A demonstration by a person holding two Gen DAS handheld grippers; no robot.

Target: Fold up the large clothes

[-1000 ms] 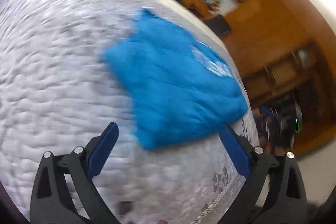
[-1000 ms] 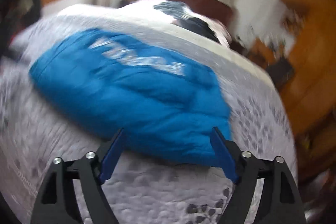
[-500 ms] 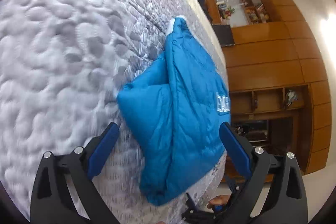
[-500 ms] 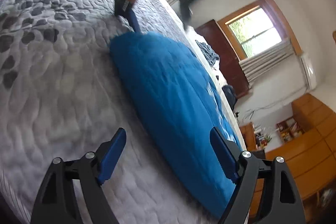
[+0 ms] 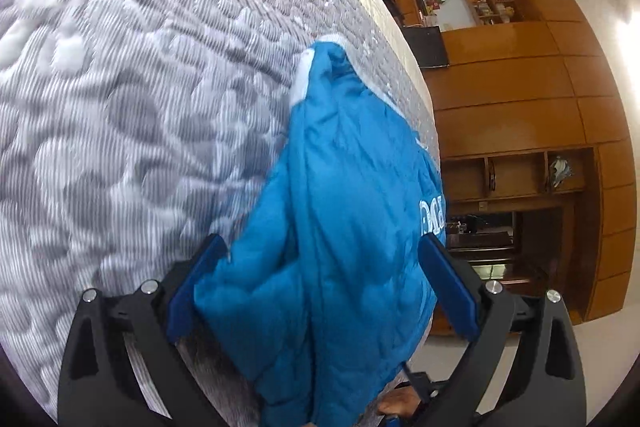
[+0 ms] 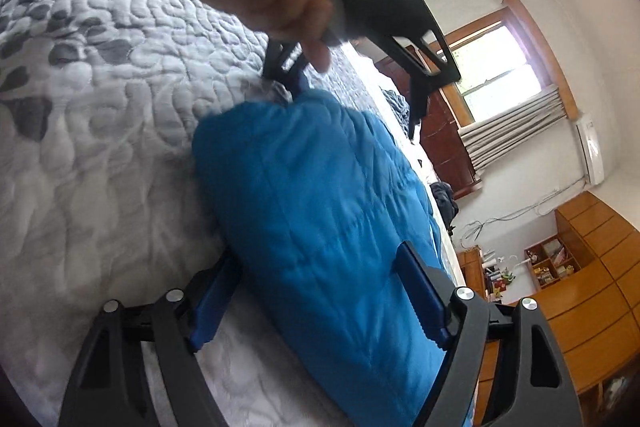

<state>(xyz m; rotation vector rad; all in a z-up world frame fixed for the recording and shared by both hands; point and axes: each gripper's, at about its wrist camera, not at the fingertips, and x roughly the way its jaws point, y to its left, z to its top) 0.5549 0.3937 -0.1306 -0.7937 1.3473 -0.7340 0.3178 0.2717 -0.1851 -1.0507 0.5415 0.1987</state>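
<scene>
Blue jacket (image 5: 340, 247) sits folded into a bundle on the quilted bed (image 5: 120, 107), filling frame centre. Left gripper (image 5: 322, 291) and right gripper (image 6: 320, 301) both spread wide, straddling it. Looks nearly done, perhaps one squeeze left.

A bright blue jacket (image 5: 344, 227) with white lettering lies on a grey-and-white pebble-patterned quilt (image 5: 120, 107).

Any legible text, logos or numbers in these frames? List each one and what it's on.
White lettering on the blue jacket: sideways and cut off at the fold; not readable as a word.
Small mark on the wall air conditioner: too small to read.
Items on the wooden shelves: too small to read.
Nothing else legible in either wrist view.
</scene>
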